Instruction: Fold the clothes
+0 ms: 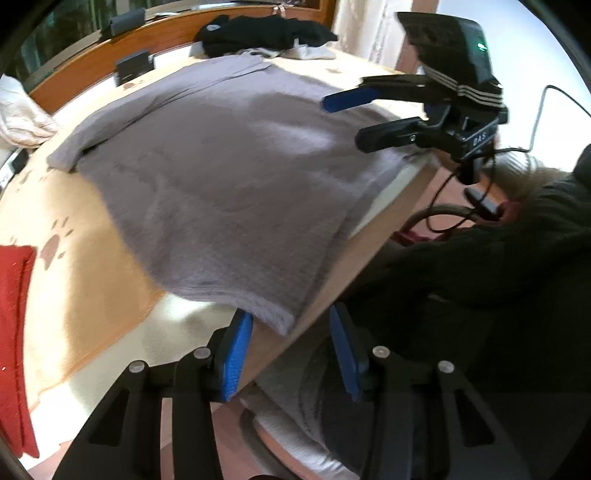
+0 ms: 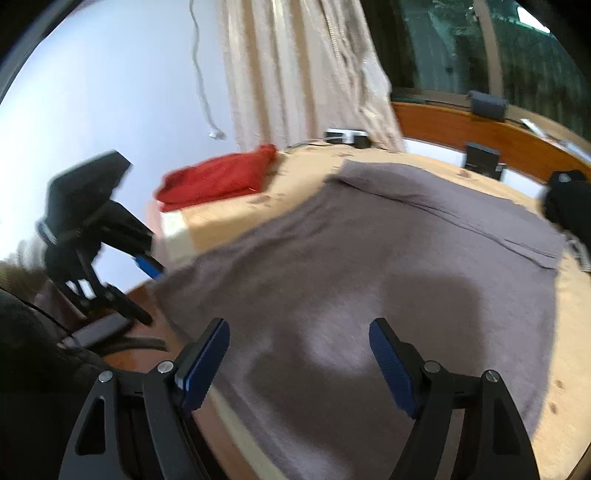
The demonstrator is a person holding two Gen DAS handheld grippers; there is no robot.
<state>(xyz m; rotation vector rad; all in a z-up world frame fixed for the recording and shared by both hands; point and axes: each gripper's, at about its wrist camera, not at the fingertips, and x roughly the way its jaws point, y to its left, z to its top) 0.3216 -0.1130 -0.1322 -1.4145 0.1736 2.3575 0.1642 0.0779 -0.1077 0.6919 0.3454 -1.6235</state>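
Two blurred fisheye views across a table (image 1: pixel 92 295) covered in a tan cloth printed with small paw marks; edges of both pictures lost in black vignette. Spread flat over most of the tabletop, a grey knitted top (image 1: pixel 221 177), soft and matte, one folded sleeve end at the far left, the near hem draped just over the table's wooden edge. Left gripper (image 1: pixel 291 354) low at that edge, black frame with ribbed blue pads, jaws apart, one pad just beside the overhanging hem, not pressing on it, nothing gripped. Right gripper (image 2: pixel 299 365) poised above the grey fabric, blue pads spread wide and empty, a dark shadow on the cloth below. Same right gripper seen side-on from the left view, a cable trailing behind it. Folded red garment (image 2: pixel 218 181) at one corner, cut off by the frame in the left view. Black garment (image 1: pixel 258 33) heaped at the far end, shape hard to read. Pale curtain (image 2: pixel 295 74) and dark window beyond. Dark sleeve (image 1: pixel 498 251) of the person at the right, mostly in shadow.
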